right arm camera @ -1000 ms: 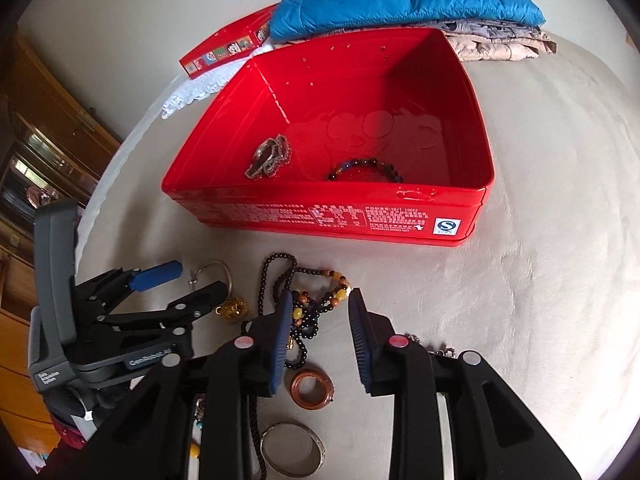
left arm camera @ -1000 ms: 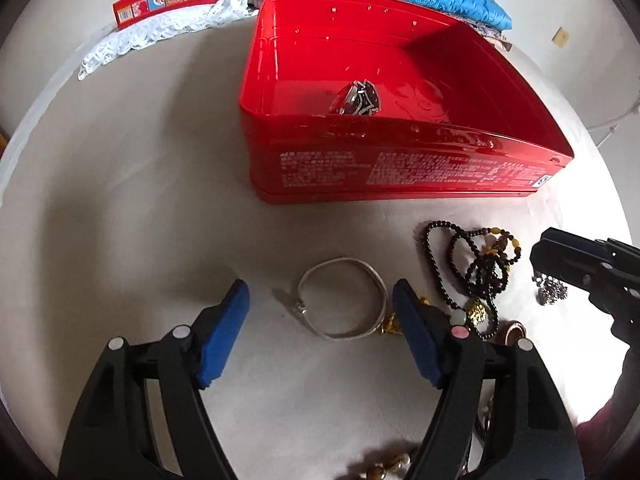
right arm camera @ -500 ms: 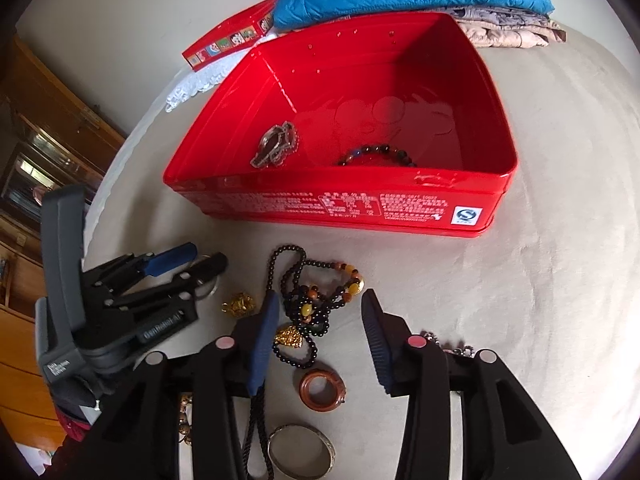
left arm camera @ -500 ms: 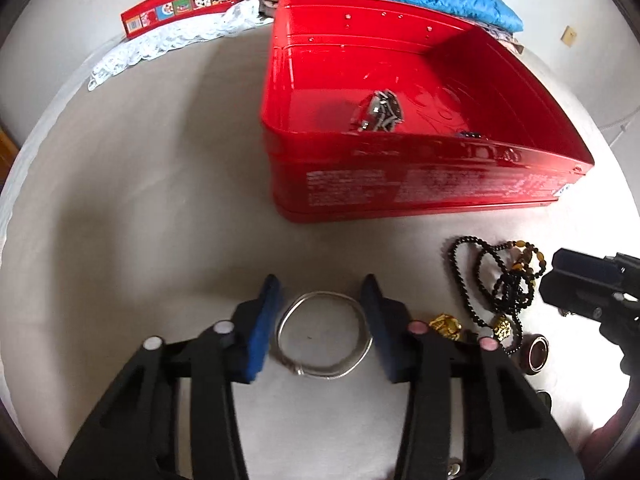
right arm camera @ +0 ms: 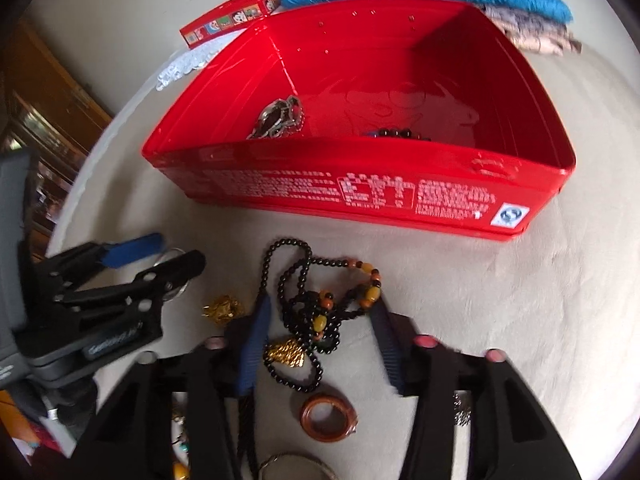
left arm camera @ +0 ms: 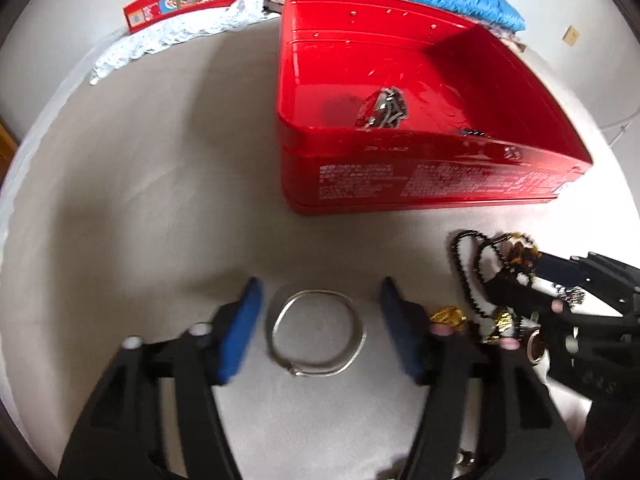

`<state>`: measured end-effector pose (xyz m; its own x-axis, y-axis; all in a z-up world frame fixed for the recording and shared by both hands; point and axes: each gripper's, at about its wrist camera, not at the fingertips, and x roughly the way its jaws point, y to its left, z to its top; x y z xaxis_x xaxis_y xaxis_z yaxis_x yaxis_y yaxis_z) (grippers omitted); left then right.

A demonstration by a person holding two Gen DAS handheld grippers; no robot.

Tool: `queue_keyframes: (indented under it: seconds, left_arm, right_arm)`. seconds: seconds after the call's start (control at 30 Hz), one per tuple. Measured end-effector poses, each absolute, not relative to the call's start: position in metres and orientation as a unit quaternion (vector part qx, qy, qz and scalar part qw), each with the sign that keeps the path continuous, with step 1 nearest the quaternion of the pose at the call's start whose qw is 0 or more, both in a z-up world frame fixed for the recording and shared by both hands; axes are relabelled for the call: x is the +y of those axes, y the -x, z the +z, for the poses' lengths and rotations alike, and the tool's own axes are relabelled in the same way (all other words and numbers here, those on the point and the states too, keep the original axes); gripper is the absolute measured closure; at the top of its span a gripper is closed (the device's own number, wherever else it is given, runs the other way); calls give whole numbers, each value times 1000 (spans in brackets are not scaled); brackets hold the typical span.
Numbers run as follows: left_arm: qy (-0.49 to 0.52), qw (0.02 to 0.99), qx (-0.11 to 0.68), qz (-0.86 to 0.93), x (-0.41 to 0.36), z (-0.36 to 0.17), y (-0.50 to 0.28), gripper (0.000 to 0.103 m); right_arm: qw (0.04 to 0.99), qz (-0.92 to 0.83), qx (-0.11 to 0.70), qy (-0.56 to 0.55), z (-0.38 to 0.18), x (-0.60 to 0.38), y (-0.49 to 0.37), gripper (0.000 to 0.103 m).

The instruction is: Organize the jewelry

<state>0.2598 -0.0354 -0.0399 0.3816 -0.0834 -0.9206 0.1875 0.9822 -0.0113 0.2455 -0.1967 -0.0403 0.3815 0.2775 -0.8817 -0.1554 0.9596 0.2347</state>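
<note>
Since half second ago, left gripper [left arm camera: 320,320] jaws reopening; silver bangle [left arm camera: 316,334] lies loose between them, ungrasped. Right gripper [right arm camera: 320,336] jaws, lower now, closing around black bead necklace [right arm camera: 316,304]. Red tin [left arm camera: 420,184] beyond jaws.

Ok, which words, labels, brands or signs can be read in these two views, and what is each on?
Open red metal tin, front wall: white print and a blue-and-white square logo, too blurred to read.
Left tool, grey body: pale lettering, smeared, unreadable.
Flat red cartoon box: pictures only, no legible words.
</note>
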Motion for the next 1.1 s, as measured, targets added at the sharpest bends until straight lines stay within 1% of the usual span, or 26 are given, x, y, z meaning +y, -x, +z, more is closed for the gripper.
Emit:
queue_keyframes:
  seconds: [0.03,0.07,0.13,0.2,0.23,0.3,0.37,0.4,0.47,0.5,0.53,0.57,0.7,0.9,0.93,1.0,1.07,1.1]
  left_arm:
    - [-49,830,550,-78,-35,-40,-260,39]
    - [-49,830,550,-77,-34,-40,-261,39]
    - [-44,829,552,-79,-32,-41,-262,40]
    - [-48,830,550,-74,-32,-41,-262,45]
    - [-48,831,549,-74,-32,-40,-261,49]
    - [-45,831,549,-80,-32,-40,-262,55]
    - [-43,831,548,-82,-31,-40,-262,65]
    - [-43,832,547,-83,-31,-40,-261,68]
    - [-43,833,546,-83,-31,-40,-261,68]
    - [-43,834,544,-83,-31,-40,-261,78]
    - [-43,835,542,-82,-30,-40,-261,92]
    - [-37,833,545,-84,-29,-41,-262,103]
    - [-6,825,556,-100,-19,-39,-265,103]
    - [-2,823,556,-113,-18,-33,-261,103]
    - [-4,822,558,-115,-19,-31,-260,103]
    - [-8,817,566,-114,-18,-28,-256,91]
    - [-12,818,565,-110,-17,-24,-252,41]
    - [-16,821,560,-110,-18,-22,-250,37]
  right_arm:
    - [831,129,539,-55,-40,-196,-245,83]
    - [828,136,540,-66,-41,-198,-246,86]
    - [825,141,542,-78,-42,-203,-248,88]
    - [826,141,540,-82,-39,-206,-248,91]
    - [829,138,535,-81,-36,-208,-246,91]
    - [836,138,525,-84,-29,-214,-243,92]
    - [844,137,512,-87,-20,-220,-240,92]
    - [846,136,508,-89,-17,-221,-239,92]
    - [851,133,499,-94,-10,-227,-236,92]
    - [853,132,496,-97,-7,-229,-236,92]
    - [855,130,492,-99,-4,-232,-237,92]
    - [858,127,488,-101,-1,-235,-235,92]
    - [863,122,477,-110,7,-246,-232,92]
    - [862,122,480,-112,7,-248,-232,92]
    - [861,123,480,-111,6,-248,-232,92]
    - [860,123,482,-111,5,-248,-232,92]
    - [860,124,483,-112,5,-248,-233,92]
    - [860,123,483,-111,5,-249,-234,92]
